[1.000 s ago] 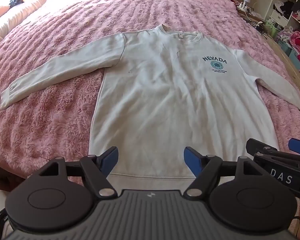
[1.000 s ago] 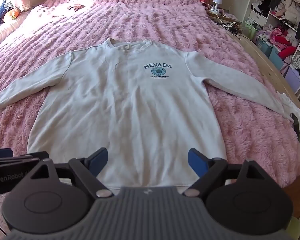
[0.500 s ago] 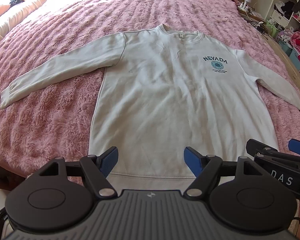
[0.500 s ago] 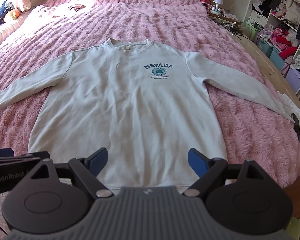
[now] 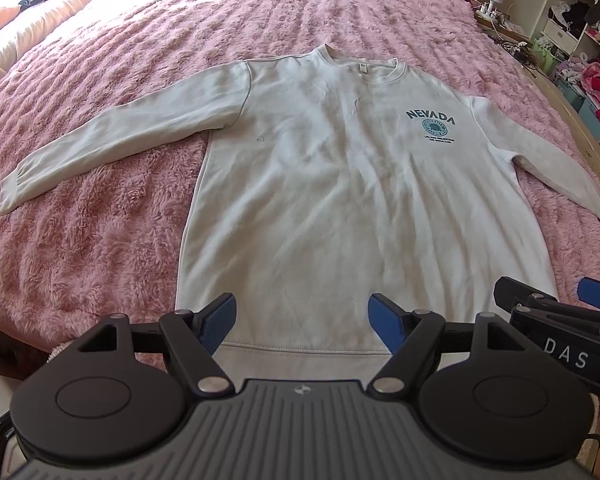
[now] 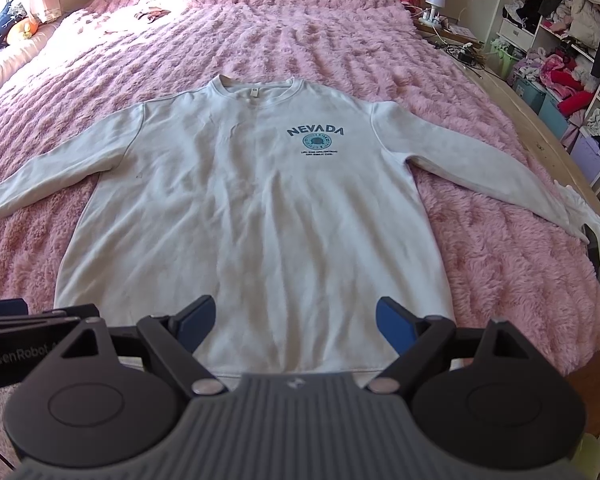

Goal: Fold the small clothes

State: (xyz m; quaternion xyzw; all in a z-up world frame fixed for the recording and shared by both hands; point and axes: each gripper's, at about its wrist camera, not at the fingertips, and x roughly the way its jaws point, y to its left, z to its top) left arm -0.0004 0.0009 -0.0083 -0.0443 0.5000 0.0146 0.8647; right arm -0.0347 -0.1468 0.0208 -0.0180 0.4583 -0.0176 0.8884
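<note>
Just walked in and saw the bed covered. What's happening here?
A person holds two grippers over a white sweatshirt spread flat, front up, on the pink bedspread. The left gripper and right gripper hover open near its hem, holding nothing. Both sleeves lie outstretched; no fold made yet.

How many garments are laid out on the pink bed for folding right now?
1: a white long-sleeved "NEVADA" sweatshirt lies flat, front up, sleeves spread, mid-bed on the fluffy pink bedspread. More white fabric at its right cuff may be another garment; unclear.
</note>
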